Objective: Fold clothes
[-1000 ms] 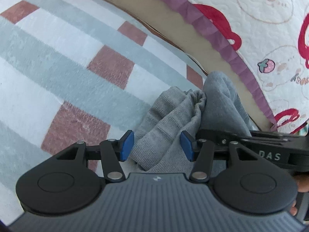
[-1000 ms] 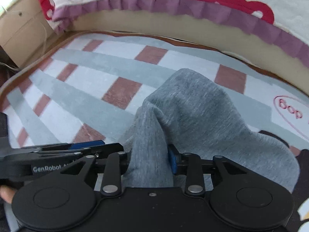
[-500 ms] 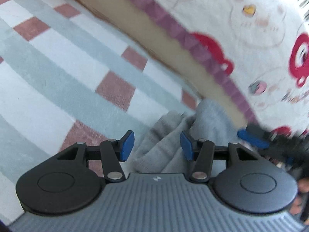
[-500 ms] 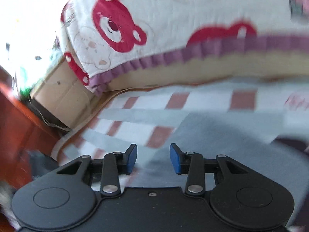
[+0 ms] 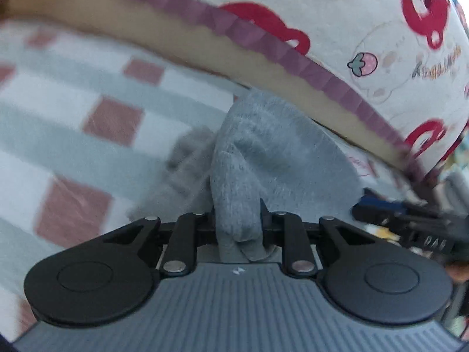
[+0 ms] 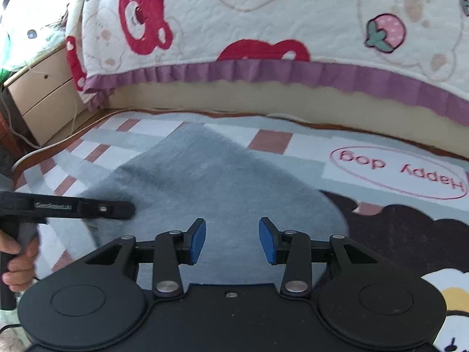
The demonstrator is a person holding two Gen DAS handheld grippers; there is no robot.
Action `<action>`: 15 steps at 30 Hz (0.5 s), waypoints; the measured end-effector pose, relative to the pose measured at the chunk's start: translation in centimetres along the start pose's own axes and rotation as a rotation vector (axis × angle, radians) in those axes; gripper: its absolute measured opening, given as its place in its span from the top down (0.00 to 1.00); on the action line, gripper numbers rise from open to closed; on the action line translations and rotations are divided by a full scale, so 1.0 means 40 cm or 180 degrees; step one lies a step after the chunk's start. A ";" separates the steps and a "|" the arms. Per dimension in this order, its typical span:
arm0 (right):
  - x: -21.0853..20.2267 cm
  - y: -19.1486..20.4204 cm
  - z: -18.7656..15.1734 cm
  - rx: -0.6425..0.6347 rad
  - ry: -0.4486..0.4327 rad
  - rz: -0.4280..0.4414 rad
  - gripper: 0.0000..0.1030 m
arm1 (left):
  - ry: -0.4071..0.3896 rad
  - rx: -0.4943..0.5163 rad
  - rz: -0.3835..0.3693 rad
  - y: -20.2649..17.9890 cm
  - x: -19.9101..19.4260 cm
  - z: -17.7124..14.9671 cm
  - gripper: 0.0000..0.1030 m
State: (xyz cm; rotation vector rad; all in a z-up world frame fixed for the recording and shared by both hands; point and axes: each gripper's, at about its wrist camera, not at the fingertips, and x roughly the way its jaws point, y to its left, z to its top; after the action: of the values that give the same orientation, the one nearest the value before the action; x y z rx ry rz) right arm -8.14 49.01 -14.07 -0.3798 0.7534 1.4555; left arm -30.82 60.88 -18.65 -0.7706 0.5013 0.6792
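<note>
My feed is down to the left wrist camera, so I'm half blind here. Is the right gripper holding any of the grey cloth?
Observer: No, the right gripper is open, with nothing between its blue pads.
Operator: Where is it?
Observer: Above the grey cloth, which lies spread on the checked rug.
Operator: Anything to my left?
Observer: A drawer unit beside the bed, with a white cable on the floor.

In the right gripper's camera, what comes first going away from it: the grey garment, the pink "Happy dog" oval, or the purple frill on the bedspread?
1. Grey garment, just ahead, on the rug.
2. "Happy dog" oval, farther, to the right.
3. Purple frill, farthest, across the back.
</note>
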 end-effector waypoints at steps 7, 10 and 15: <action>0.030 0.038 -0.001 -0.0909 -0.0151 -0.0440 0.55 | 0.0010 -0.0434 0.0152 0.071 0.012 -0.008 0.78; 0.062 0.045 0.019 -0.1018 -0.0135 -0.0343 0.50 | 0.0000 -0.0561 0.0083 0.100 0.026 -0.001 0.76; 0.120 0.109 0.106 -0.1168 -0.0134 0.0073 0.51 | 0.0013 -0.0621 -0.0039 0.129 0.052 0.000 0.72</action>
State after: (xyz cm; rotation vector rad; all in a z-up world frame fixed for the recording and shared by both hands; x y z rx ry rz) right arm -11.66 55.86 -13.29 -0.6191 0.4556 1.6205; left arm -33.07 64.36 -22.34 -0.9575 0.4378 0.7222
